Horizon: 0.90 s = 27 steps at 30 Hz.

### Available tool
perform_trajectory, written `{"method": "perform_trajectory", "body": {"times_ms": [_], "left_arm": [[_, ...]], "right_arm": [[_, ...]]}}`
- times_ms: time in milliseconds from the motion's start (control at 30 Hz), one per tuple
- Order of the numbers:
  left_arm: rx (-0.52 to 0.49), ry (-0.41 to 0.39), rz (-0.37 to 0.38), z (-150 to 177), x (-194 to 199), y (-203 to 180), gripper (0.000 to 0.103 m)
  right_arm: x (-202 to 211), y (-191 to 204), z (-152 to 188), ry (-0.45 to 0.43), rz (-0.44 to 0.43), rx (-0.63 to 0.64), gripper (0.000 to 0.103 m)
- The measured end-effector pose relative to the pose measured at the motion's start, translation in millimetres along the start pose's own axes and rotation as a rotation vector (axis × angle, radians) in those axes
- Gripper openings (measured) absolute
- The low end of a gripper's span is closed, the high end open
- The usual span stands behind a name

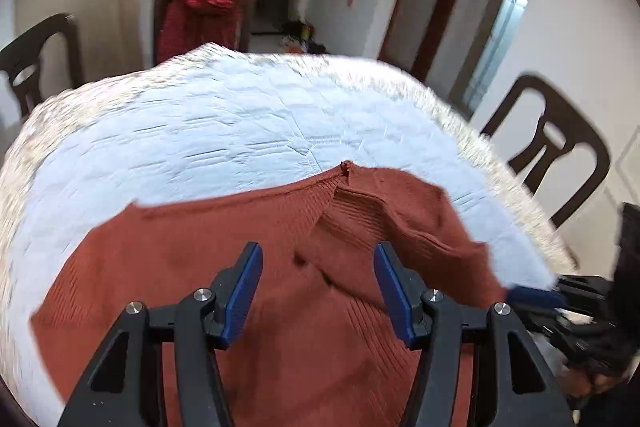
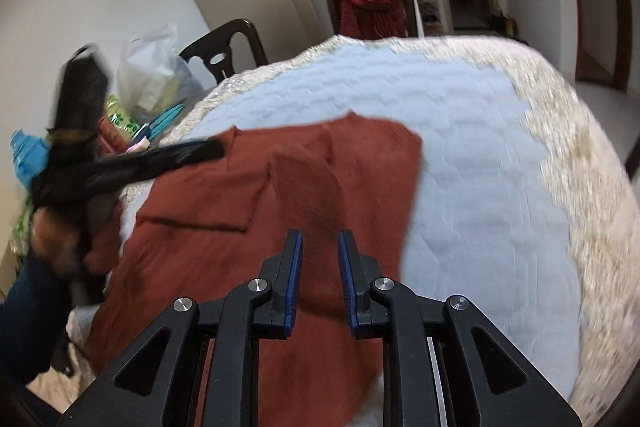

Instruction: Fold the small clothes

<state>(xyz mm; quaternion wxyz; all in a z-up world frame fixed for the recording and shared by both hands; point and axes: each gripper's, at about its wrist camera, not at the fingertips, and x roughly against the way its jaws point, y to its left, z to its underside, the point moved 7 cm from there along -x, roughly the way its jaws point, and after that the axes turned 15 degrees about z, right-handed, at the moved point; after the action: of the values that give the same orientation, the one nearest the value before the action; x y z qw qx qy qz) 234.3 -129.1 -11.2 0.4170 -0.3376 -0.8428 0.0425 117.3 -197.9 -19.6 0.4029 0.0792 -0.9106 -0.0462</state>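
Observation:
A rust-brown knit sweater [image 1: 224, 251] lies on the pale blue cloth of the table [image 1: 208, 131], with one sleeve folded across its body. My left gripper [image 1: 318, 259] hovers over the sweater with its jaws wide apart and nothing between them. My right gripper [image 2: 320, 247] is above the sweater [image 2: 320, 171], jaws partly open with a narrow gap and empty. The left gripper also shows in the right wrist view [image 2: 216, 147], blurred, at the sweater's far left corner. The right gripper shows in the left wrist view [image 1: 516, 295] at the sweater's right edge.
The table has a beige lace border [image 2: 580, 155]. Dark wooden chairs [image 1: 556, 147] stand around it; one carries a red garment [image 1: 200, 11]. A plastic bag [image 2: 156, 67] and colourful packets [image 2: 124, 119] sit at the table's left side.

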Motion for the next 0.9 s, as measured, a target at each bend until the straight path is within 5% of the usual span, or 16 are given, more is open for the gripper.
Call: {"method": "perform_trajectory", "body": {"times_ms": [167, 300, 467, 600, 900], "left_arm": [[-0.065, 0.091, -0.048, 4, -45, 3, 0.059], [-0.12, 0.107, -0.031, -1, -45, -18, 0.009], [-0.034, -0.021, 0.064, -7, 5, -31, 0.007], [0.009, -0.098, 0.066, 7, 46, -32, 0.007], [0.172, -0.055, -0.034, 60, 50, 18, 0.008]], "right_arm": [[-4, -10, 11, 0.019, -0.011, -0.027, 0.019], [-9, -11, 12, 0.024, -0.019, -0.04, 0.019], [-8, -15, 15, 0.023, -0.024, -0.052, 0.019], [-8, -21, 18, 0.034, -0.02, -0.067, 0.019], [-5, -17, 17, 0.029, 0.013, -0.04, 0.019]]}}
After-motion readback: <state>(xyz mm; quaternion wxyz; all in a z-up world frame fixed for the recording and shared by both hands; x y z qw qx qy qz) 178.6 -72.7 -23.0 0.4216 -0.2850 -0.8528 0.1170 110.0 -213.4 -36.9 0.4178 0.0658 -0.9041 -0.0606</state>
